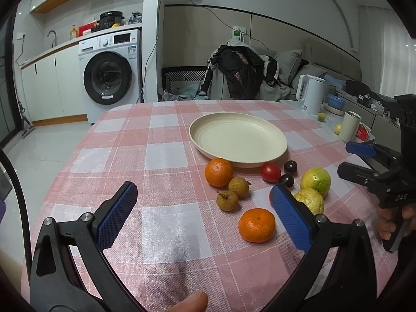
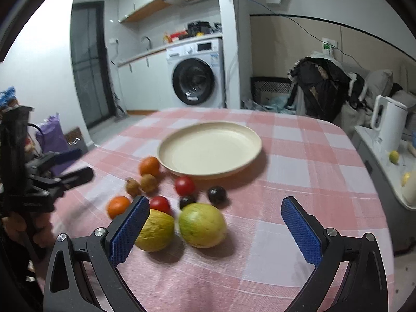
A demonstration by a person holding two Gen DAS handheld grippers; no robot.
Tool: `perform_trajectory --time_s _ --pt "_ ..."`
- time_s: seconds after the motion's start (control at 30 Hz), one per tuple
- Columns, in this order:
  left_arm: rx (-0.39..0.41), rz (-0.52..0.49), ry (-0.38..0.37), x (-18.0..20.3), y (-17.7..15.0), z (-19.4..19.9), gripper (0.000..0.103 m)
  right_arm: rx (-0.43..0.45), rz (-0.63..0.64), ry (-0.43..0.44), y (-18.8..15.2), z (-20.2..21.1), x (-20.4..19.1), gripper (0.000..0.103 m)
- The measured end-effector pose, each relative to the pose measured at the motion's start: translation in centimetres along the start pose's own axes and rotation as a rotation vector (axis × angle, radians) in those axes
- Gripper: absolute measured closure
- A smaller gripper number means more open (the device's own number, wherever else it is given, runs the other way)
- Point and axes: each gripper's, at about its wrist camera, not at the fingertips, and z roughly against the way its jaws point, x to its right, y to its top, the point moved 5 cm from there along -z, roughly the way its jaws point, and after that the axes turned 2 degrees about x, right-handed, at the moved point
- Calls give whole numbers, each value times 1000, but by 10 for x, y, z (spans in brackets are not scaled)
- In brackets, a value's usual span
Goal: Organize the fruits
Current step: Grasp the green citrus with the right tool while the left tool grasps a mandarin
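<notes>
Pink-and-white checked cloth [image 1: 166, 156] covers the bench, and on it I see a cream plate [image 1: 238, 140] standing bare with the fruit gathered along its near edge. One orange [image 1: 218, 172] lies just beside the plate's rim, with two brown longans [image 1: 232, 193] close by it and a second orange [image 1: 257, 225] nearer to me. A red tomato [image 1: 271, 172] sits just beside two dark grapes [image 1: 288, 173]; the right wrist view shows a second tomato [image 2: 159, 203] half behind my blue pad. Two yellow-green guavas [image 2: 201, 225] lie side by side, closest to the right tool.

My left tool [image 1: 204, 197] is released, jaws spread wide above the cloth, grasping nothing. My right tool [image 2: 215, 208] is likewise released, jaws wide, hanging over the guavas with the greener one between the pads and touching neither. The right wrist view is somewhat blurred.
</notes>
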Motion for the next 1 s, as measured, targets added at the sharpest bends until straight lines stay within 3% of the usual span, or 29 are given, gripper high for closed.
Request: perform_trajectory --time_s 0.37,0.5,0.6,0.77,0.87,1.0 --pt "-105 -26 -55 9 -9 -13 1 -138 0 -45 -11 -20 8 0" --pt "-145 -43 -97 15 -13 -20 9 -186 -18 -17 -17 -26 12 1" --pt "-176 -60 -110 21 -17 -25 9 -211 -15 -6 -19 -29 12 11" --pt "-239 -67 -144 26 -24 -37 14 -246 -21 35 -20 -34 8 16" --pt "-280 -61 -161 27 -28 -45 22 -264 -16 45 -21 -39 5 18" --pt "-311 -54 -196 31 -32 -53 29 -280 -40 85 -23 -44 2 31"
